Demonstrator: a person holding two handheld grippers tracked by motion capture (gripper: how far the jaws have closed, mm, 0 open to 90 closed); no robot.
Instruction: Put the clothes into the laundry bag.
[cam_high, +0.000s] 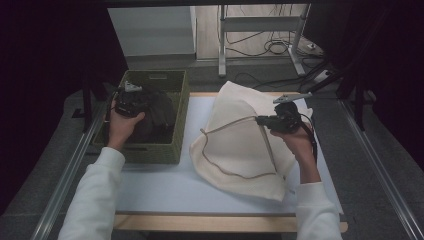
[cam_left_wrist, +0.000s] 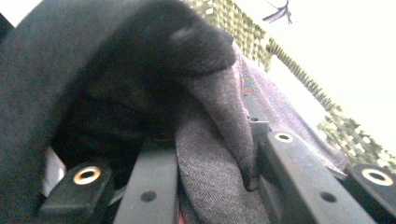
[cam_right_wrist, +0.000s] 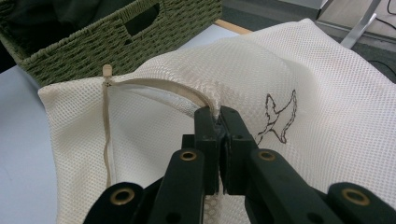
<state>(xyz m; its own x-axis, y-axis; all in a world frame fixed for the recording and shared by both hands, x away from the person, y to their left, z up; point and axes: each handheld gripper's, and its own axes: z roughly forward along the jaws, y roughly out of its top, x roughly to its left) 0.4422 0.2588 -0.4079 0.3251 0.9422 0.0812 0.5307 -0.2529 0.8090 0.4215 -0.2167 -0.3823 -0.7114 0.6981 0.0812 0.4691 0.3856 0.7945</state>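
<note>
Right gripper (cam_right_wrist: 217, 114) is pinching the mesh laundry bag (cam_high: 240, 140) rim, holding its mouth open; left gripper (cam_high: 131, 102) is clamping dark clothing (cam_left_wrist: 210, 154) (inside the basket (cam_high: 180, 120)) for loading.

Left gripper (cam_high: 131, 101) fingertips hidden among dark clothes (cam_high: 159, 116) in basket (cam_high: 181, 120); garment count indeterminable. Mesh bag (cam_right_wrist: 299, 70) cut off at right frame edge; interior unseen.

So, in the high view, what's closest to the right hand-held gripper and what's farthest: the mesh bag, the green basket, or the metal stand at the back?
From the right hand-held gripper:
1. Mesh bag, pinched at its zipper edge.
2. Green basket, across the table to the left.
3. Metal stand, beyond the table.
</note>
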